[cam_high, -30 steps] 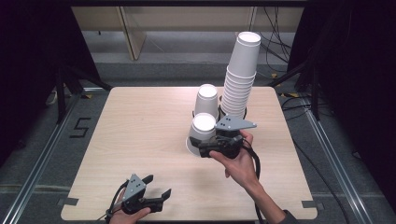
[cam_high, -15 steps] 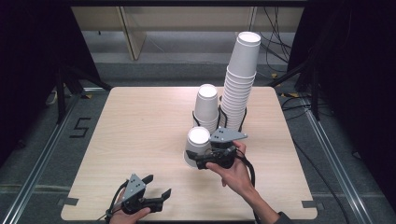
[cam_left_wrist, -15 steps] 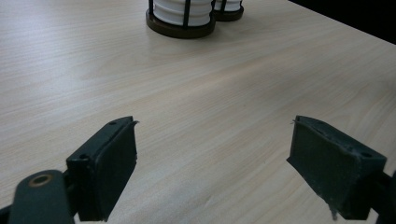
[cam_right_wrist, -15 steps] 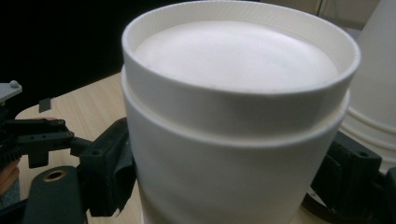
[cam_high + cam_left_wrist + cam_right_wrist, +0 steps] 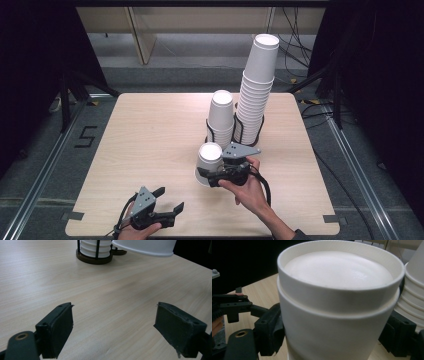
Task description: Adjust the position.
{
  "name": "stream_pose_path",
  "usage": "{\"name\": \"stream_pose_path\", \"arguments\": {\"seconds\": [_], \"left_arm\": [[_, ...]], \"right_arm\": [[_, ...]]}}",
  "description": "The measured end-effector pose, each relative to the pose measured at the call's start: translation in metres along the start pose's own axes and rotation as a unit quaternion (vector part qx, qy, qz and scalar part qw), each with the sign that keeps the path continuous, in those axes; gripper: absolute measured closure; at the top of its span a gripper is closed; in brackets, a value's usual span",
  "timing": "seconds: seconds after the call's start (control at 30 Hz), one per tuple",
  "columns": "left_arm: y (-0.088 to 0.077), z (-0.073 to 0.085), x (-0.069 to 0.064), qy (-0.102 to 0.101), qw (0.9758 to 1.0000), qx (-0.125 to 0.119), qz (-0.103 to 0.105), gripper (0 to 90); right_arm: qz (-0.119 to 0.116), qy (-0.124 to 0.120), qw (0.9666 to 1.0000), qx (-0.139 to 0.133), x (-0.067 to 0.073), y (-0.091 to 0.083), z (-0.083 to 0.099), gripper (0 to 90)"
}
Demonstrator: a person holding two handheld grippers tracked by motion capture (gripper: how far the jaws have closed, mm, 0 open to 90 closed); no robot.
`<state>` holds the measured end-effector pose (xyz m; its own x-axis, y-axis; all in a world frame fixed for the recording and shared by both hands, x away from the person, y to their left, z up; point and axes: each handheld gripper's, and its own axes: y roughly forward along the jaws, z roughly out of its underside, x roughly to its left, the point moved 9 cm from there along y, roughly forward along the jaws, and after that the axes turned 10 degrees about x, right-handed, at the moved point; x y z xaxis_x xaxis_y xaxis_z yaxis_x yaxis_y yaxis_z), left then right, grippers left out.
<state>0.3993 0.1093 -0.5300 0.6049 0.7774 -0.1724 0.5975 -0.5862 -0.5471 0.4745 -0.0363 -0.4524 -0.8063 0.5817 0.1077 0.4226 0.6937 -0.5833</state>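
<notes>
An upside-down white paper cup (image 5: 209,159) is low over the table (image 5: 145,130), in front of the two stacks. My right gripper (image 5: 206,176) is shut on its sides, one black jaw at each flank of the cup (image 5: 337,302); a second cup seems nested in it. My left gripper (image 5: 170,199) is near the table's front edge, open, with bare wood between its jaws (image 5: 113,325). The held cup's rim (image 5: 145,246) shows ahead of it.
A short stack of cups (image 5: 220,115) and a tall leaning stack (image 5: 257,85) stand in black wire holders at the back middle. The short stack's round base (image 5: 93,257) is ahead of the left gripper. Dark floor and cables surround the table.
My right gripper has come down and toward the near side with the cup, away from the short stack. The left gripper has stayed in place.
</notes>
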Motion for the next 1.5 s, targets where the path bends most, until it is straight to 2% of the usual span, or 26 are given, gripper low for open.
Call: {"name": "stream_pose_path", "arguments": {"seconds": [0.1, 0.13, 0.23, 0.27, 0.3, 0.37, 0.4, 0.43, 0.47, 0.53, 0.57, 0.6, 0.63, 0.7, 0.73, 0.8, 0.83, 0.9, 0.93, 0.97, 1.03, 1.13, 1.17, 1.3, 1.43, 1.5], "left_arm": [[0.002, -0.007, -0.003, 0.004, 0.9998, -0.017, 0.007, 14.4], [0.004, -0.012, -0.006, 0.018, 0.9991, -0.034, 0.016, 14.4], [0.006, -0.016, -0.007, 0.028, 0.9984, -0.046, 0.017, 14.4], [0.008, -0.02, -0.009, 0.035, 0.9975, -0.057, 0.023, 14.4], [0.009, -0.021, -0.01, 0.043, 0.9971, -0.059, 0.025, 14.4], [0.015, -0.025, -0.014, 0.059, 0.995, -0.074, 0.031, 14.4], [0.015, -0.025, -0.014, 0.059, 0.995, -0.074, 0.031, 14.4], [0.019, -0.025, -0.016, 0.068, 0.9948, -0.069, 0.033, 14.4], [0.021, -0.026, -0.017, 0.073, 0.9943, -0.07, 0.033, 14.4], [0.023, -0.026, -0.019, 0.075, 0.9939, -0.073, 0.033, 14.4], [0.025, -0.026, -0.019, 0.084, 0.9937, -0.069, 0.028, 14.4], [0.027, -0.027, -0.019, 0.087, 0.9933, -0.072, 0.026, 14.4], [0.027, -0.027, -0.019, 0.087, 0.9933, -0.072, 0.026, 14.4], [0.028, -0.028, -0.019, 0.088, 0.9933, -0.072, 0.023, 14.4], [0.028, -0.028, -0.02, 0.092, 0.9928, -0.072, 0.026, 14.1], [0.03, -0.029, -0.022, 0.095, 0.9916, -0.08, 0.033, 13.6], [0.031, -0.028, -0.022, 0.101, 0.9916, -0.076, 0.026, 12.2], [0.033, -0.029, -0.023, 0.102, 0.991, -0.083, 0.027, 10.7], [0.032, -0.028, -0.022, 0.104, 0.9917, -0.072, 0.022, 8.5], [0.035, -0.028, -0.023, 0.103, 0.9913, -0.078, 0.026, 6.6], [0.037, -0.028, -0.023, 0.101, 0.9916, -0.078, 0.024, 3.0], [0.037, -0.028, -0.023, 0.098, 0.992, -0.076, 0.02, 0.7], [0.037, -0.028, -0.022, 0.099, 0.9919, -0.076, 0.02, 0.5], [0.038, -0.029, -0.023, 0.097, 0.9919, -0.079, 0.018, 0.1], [0.04, -0.031, -0.024, 0.094, 0.9916, -0.086, 0.019, 0.6], [0.039, -0.03, -0.023, 0.09, 0.9926, -0.08, 0.018, 0.5]], "right_arm": [[-0.001, -0.004, 1.0, 0.0, 0.002, 0.001, -0.001, 19.1], [-0.007, 0.0, 1.0, -0.002, 0.005, 0.004, -0.001, 19.1], [-0.007, -0.006, 0.9999, -0.005, 0.005, 0.006, -0.001, 19.1], [-0.016, 0.002, 0.9999, -0.001, 0.008, 0.007, 0.0, 19.1], [-0.014, -0.009, 0.9998, -0.006, 0.008, 0.008, -0.001, 19.1], [-0.017, -0.008, 0.9998, 0.001, 0.011, 0.01, 0.001, 19.1], [-0.016, -0.008, 0.9998, 0.002, 0.011, 0.011, 0.002, 19.1], [-0.025, -0.005, 0.9997, -0.001, 0.014, 0.013, 0.002, 19.1], [-0.023, -0.009, 0.9997, 0.005, 0.014, 0.013, 0.003, 19.1], [-0.025, -0.005, 0.9997, 0.004, 0.015, 0.014, 0.003, 19.1], [-0.035, -0.012, 0.9993, 0.002, 0.02, 0.016, 0.003, 19.1], [-0.038, -0.002, 0.9992, 0.008, 0.022, 0.016, 0.004, 19.2], [-0.038, -0.002, 0.9992, 0.008, 0.022, 0.016, 0.004, 19.2], [-0.04, -0.008, 0.9991, 0.006, 0.026, 0.017, 0.004, 19.2], [-0.049, -0.013, 0.9987, 0.003, 0.029, 0.018, 0.004, 19.3], [-0.047, -0.018, 0.9987, 0.003, 0.032, 0.019, 0.003, 19.3], [-0.044, -0.023, 0.9988, 0.006, 0.034, 0.02, 0.004, 19.3], [-0.049, -0.017, 0.9986, 0.004, 0.036, 0.022, 0.003, 19.3], [-0.053, -0.017, 0.9984, 0.008, 0.038, 0.023, 0.004, 19.3], [-0.053, -0.018, 0.9984, 0.004, 0.038, 0.024, 0.004, 19.3], [-0.07, -0.017, 0.9974, 0.002, 0.045, 0.027, 0.004, 19.3], [-0.072, -0.01, 0.9973, 0.0, 0.049, 0.027, 0.003, 19.4], [-0.081, -0.009, 0.9967, 0.002, 0.051, 0.027, 0.003, 19.4], [-0.087, -0.009, 0.9961, 0.001, 0.054, 0.03, 0.003, 19.4], [-0.086, 0.001, 0.9963, 0.009, 0.055, 0.031, 0.006, 19.4], [-0.097, 0.003, 0.9952, 0.008, 0.058, 0.033, 0.006, 19.3]]}}
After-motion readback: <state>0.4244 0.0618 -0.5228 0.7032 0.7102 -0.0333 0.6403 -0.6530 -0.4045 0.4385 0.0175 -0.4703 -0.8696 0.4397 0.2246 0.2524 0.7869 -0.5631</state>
